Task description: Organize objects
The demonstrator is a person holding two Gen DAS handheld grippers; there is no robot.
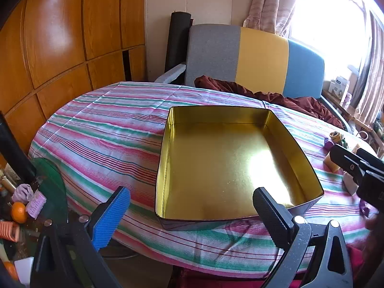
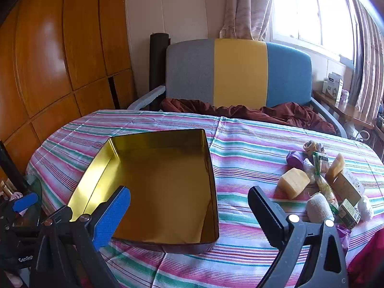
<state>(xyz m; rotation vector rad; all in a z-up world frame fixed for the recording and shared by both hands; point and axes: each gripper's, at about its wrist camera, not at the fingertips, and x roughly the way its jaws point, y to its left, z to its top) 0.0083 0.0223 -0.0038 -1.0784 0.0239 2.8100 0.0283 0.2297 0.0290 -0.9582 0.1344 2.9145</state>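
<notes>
Left tongs are seen w/ jaws spread wide apart, nothing between them, tilted down toward the bench, which is covered by a striped cloth in pink, green & white. Directly ahead of the left tongs, between blue pad & black pad, an open gold-lined tin is set on the cloth; its near wall lies just beyond the fingertips, not touched. Tin interior is seen bare.

Right tongs are likewise held wide apart & empty, angled down. From this view the tin sits ahead & to the left, its near right corner lying between the two fingers; no contact is seen. To the right of the black finger a cluster of small items is grouped on the cloth: a yellow block nearest, a second yellow block further back, a purple roll, a cardboard box, a white bundle just beside the finger, plus a few small packets whose labels can't be read. All lie outside the tin.

Beyond the bench, well past both tongs, a sofa w/ grey, yellow & blue back panels is seen, a dark red cloth heaped on it.
</notes>
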